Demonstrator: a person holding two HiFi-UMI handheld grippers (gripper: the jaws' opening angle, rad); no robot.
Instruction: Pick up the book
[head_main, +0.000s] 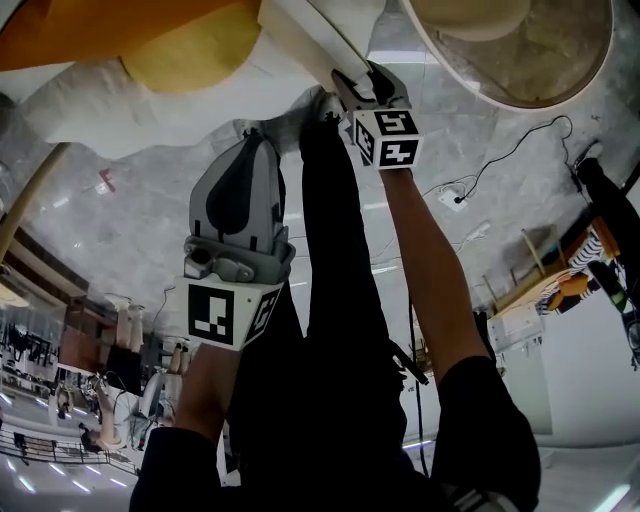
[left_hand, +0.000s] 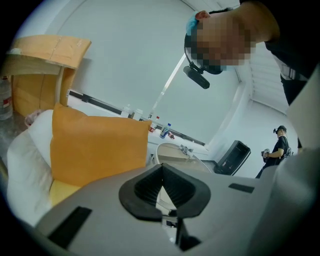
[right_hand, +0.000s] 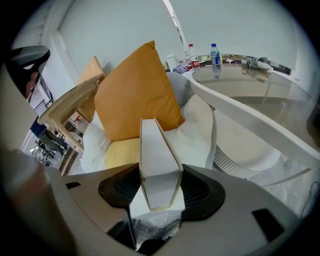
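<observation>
We saw the right gripper (right_hand: 160, 172) clamped on the white book (right_hand: 157, 147) — its black pads (right_hand: 121, 187) pressed against the two covers, one on each side, and stood only as far apart as the book is thick. The book ran out from the jaws toward the orange cushion (right_hand: 135, 90) and the white padding (right_hand: 197, 127) beside the round table (right_hand: 250, 107). The left gripper (left_hand: 162, 167) was closed, its tips meeting — we saw nothing between them.
</observation>
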